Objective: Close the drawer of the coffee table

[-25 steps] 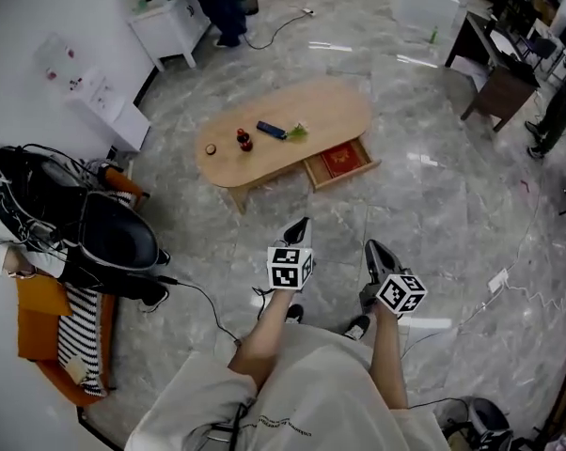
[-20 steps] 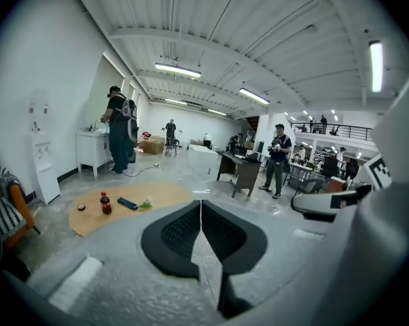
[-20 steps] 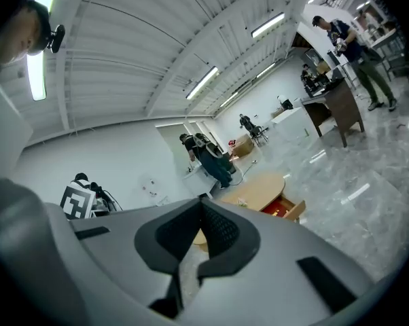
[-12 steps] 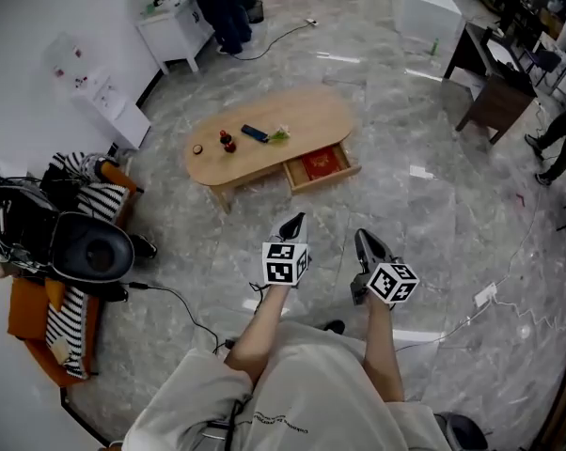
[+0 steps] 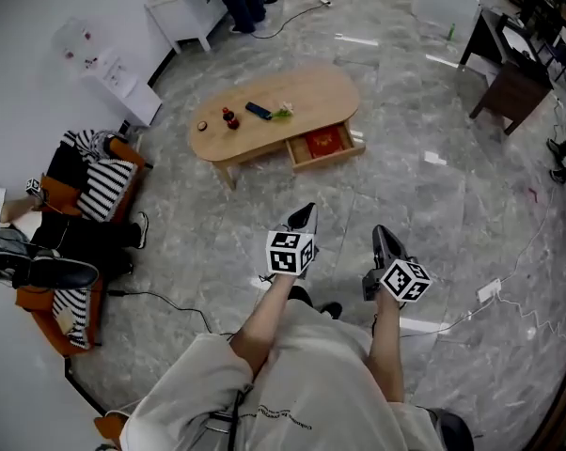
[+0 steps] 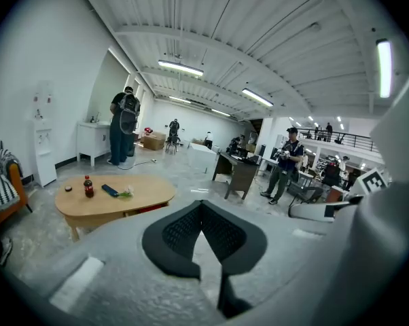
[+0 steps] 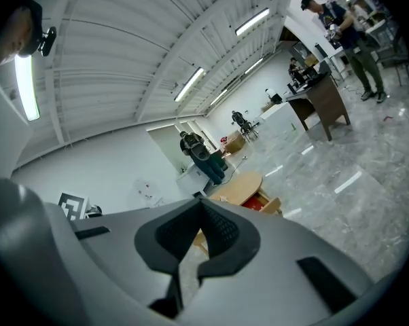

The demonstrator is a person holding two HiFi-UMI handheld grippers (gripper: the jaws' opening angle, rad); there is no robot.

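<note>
The oval wooden coffee table [image 5: 306,87] stands on the marble floor ahead of me. Its drawer [image 5: 325,146] is pulled out on the near side, with something red inside. My left gripper [image 5: 306,212] and right gripper [image 5: 381,233] are held side by side over the floor, well short of the table, both shut and empty. In the left gripper view the table [image 6: 140,190] lies to the left beyond the shut left gripper [image 6: 202,204]. In the right gripper view the drawer [image 7: 267,203] shows just past the shut right gripper [image 7: 200,202].
On the tabletop are a small cola bottle [image 5: 230,118], a dark flat object [image 5: 258,111], a green item [image 5: 282,113] and a small round thing [image 5: 201,126]. An orange sofa [image 5: 48,322] with clothes stands at the left, a dark desk [image 5: 509,69] at the right. A cable [image 5: 509,280] trails on the floor.
The person has taken a step, and both grippers have travelled with them over the floor, still shut. The table and sofa have shifted in the head view. The drawer remains pulled out.
</note>
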